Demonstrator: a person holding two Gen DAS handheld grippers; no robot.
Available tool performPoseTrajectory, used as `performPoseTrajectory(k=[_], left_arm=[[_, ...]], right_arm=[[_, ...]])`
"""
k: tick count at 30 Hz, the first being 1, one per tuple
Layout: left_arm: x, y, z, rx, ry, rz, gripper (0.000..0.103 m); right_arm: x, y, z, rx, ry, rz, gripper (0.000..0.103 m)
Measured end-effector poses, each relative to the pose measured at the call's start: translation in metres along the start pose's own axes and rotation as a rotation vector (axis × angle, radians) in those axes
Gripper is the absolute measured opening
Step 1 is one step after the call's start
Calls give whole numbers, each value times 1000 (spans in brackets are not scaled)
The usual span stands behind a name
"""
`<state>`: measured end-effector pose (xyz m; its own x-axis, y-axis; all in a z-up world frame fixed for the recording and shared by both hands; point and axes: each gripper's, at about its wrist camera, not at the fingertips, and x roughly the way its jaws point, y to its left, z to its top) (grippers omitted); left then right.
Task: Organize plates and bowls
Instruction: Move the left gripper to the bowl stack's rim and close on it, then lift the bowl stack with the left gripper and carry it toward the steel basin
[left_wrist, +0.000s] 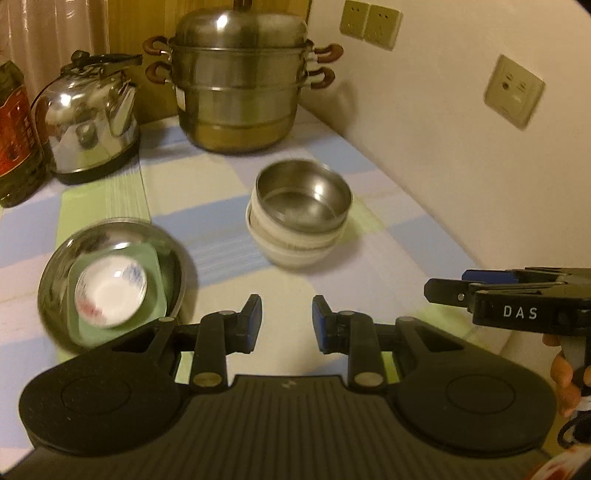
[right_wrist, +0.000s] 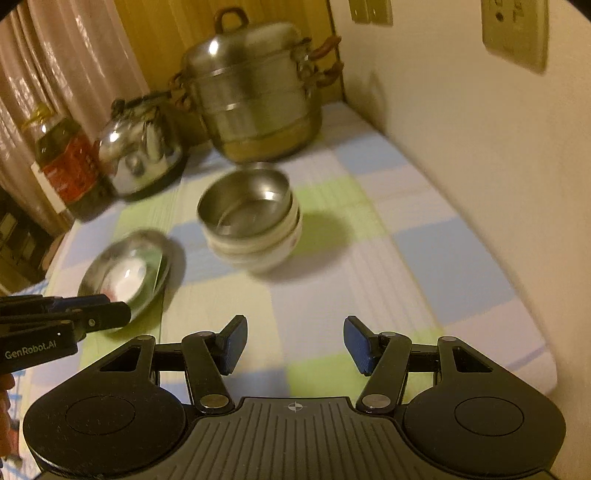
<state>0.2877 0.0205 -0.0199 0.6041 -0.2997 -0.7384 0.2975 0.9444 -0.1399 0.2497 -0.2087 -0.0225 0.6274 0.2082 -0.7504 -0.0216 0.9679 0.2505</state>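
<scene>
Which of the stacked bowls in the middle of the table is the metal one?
The top bowl is the metal one: shiny steel, nested inside the white bowls beneath it.

Checked blue-green-white tablecloth (left_wrist: 207, 177) — steel bowl (left_wrist: 303, 195) on white bowls (left_wrist: 295, 247).

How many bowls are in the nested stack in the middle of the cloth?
3: a steel bowl on top, and two white bowls nested under it, upper and lower. More could be hidden inside the stack.
</scene>
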Motion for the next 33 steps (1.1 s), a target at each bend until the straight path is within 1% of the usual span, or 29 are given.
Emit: performPoseTrajectory(k=[3, 5, 8, 11, 16, 18, 20, 24, 26, 27, 31, 33], left_arm=[[14, -1, 17, -30, -21, 12, 26], [24, -1, 28, -58, -24, 30, 26], [39, 2, 44, -103, -26, 62, 26], [58, 2, 59, -121, -19, 95, 26], [88, 5, 77, -160, 8, 138, 26], [98, 6, 80, -174, 21, 149, 26], [105, 8, 82, -184, 31, 156, 26], [115, 9, 84, -190, 40, 168, 25], [119, 9, 85, -186, 43, 169, 19], [120, 8, 86, -182, 44, 170, 15], [126, 5, 86, -166, 46, 173, 7], [129, 4, 86, -160, 51, 181, 7]], right_arm=[[11, -6, 21, -23, -36, 25, 56], [22, -10, 36, -38, -50, 57, 48], [42, -15, 58, -66, -49, 105, 43], [61, -16, 77, -103, -55, 148, 38], [91, -21, 100, -132, -41, 200, 32], [102, -22, 106, -142, -29, 203, 30], [112, -25, 111, -143, -16, 217, 24], [124, -30, 114, -152, 6, 235, 14], [128, -32, 113, -160, 10, 246, 3], [129, -31, 114, -165, 10, 242, 2], [133, -35, 113, -174, 19, 246, 0], [135, -35, 112, -176, 28, 249, 0]])
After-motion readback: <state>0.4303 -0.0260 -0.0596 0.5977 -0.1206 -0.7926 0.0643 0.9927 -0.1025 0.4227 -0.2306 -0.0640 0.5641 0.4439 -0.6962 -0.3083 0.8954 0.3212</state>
